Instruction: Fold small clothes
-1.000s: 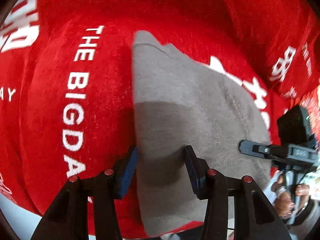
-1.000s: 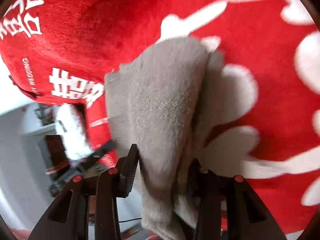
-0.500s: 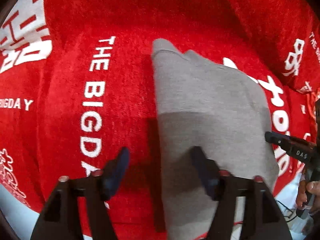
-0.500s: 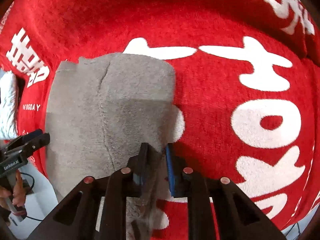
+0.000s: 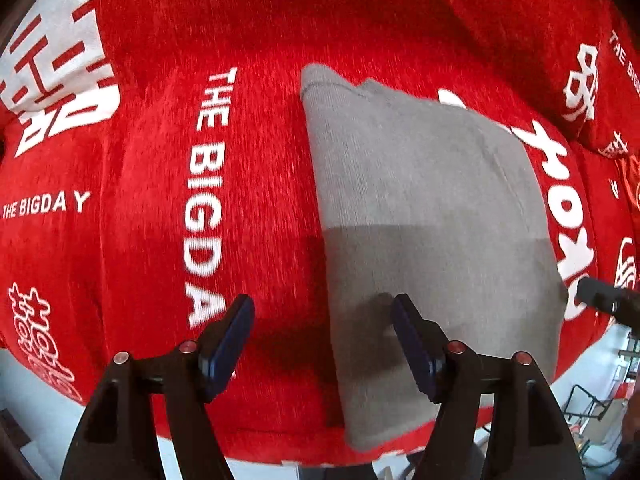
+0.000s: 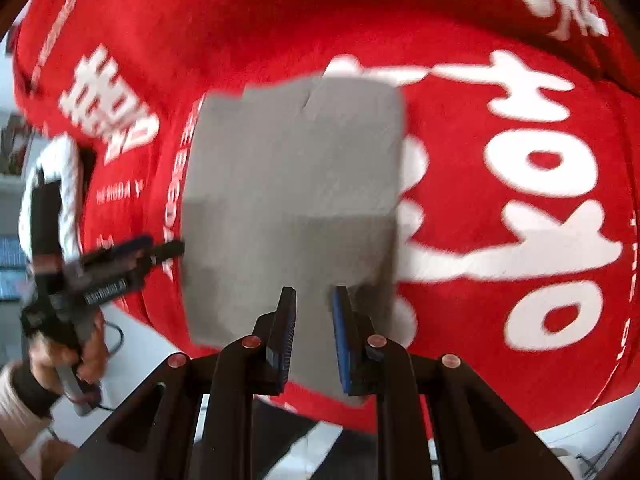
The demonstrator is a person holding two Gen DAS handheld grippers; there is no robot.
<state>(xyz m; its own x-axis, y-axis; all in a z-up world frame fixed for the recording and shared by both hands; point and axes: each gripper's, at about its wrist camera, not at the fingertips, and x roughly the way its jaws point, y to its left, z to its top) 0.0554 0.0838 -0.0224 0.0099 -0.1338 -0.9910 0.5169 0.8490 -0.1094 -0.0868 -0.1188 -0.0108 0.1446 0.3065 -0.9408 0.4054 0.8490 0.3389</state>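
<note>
Fingers of my left gripper (image 5: 322,344) gape, released; my right gripper (image 6: 314,336) has parted too, holding nothing. Grey cloth (image 5: 432,216) lies folded flat on red blanket (image 5: 160,240): soft, light, floppy; I'd pinch its near corners

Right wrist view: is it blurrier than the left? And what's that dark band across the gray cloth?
Right wrist view: clear motion smear on the cloth edges and blanket lettering. Left wrist view: sharper, slight streaking in the blanket pile. The band is a shadow over the cloth's near half, in both views.
</note>
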